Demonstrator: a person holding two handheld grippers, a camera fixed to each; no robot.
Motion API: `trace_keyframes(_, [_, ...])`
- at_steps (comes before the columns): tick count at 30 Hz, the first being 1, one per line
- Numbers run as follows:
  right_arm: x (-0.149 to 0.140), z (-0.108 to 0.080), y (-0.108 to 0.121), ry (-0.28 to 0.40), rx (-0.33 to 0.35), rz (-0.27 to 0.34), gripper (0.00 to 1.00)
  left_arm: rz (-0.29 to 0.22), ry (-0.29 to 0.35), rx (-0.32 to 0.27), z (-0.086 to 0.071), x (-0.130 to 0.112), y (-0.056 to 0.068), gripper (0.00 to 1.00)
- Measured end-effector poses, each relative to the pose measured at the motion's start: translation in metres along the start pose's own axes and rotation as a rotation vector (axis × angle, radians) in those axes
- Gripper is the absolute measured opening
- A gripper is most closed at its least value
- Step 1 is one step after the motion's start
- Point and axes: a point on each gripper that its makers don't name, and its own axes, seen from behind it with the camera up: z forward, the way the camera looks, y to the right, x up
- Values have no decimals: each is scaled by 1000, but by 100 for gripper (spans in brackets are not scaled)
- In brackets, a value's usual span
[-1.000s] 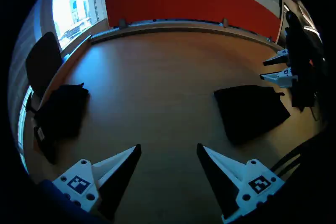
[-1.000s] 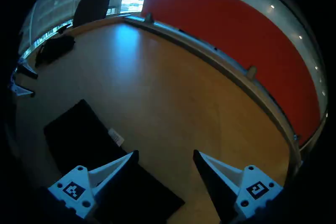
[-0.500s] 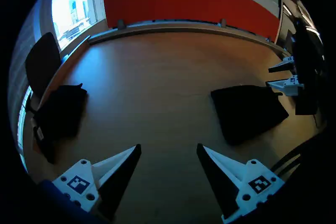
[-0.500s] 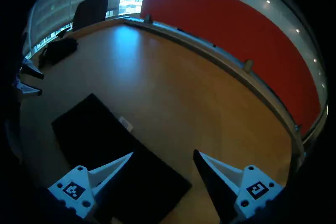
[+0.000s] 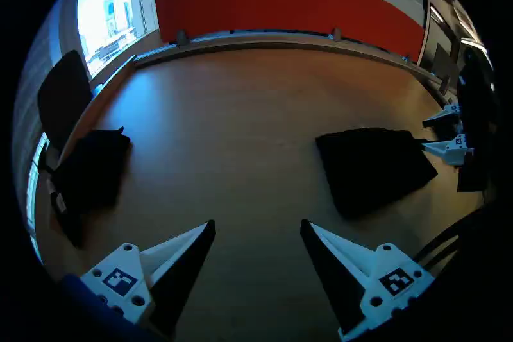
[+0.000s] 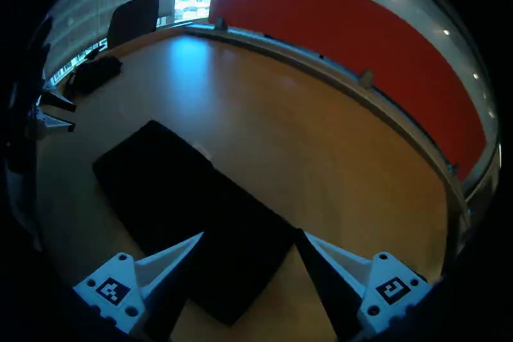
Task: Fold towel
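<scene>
Hovering open over the near end of the flat black cloth towel [image 6: 186, 201] on the wooden surface [image 6: 301, 124], the right claw [image 6: 249, 234] held nothing. With the open left claw [image 5: 256, 221] well apart, a one-sided lift risked dragging the towel crooked.

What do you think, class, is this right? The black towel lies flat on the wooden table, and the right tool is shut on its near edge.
Not quite. The right tool is open, spread wide and pressing on nothing, as the right gripper view shows. The black towel does lie flat on the wooden table.
</scene>
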Motion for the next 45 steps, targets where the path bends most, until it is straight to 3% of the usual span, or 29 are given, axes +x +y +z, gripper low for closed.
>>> trace_keyframes(15, [-59,-25,-13,-62,12,49,100,-1,0,-1,-5,-2,2,98])
trace_keyframes(30, [-85,-32,-26,-88,44,74,97,-4,-1,-3,-6,-4,3,99])
trace_keyframes(45, [-99,-33,-31,-108,100,98,61,-1,-3,-2,-7,-5,3,98])
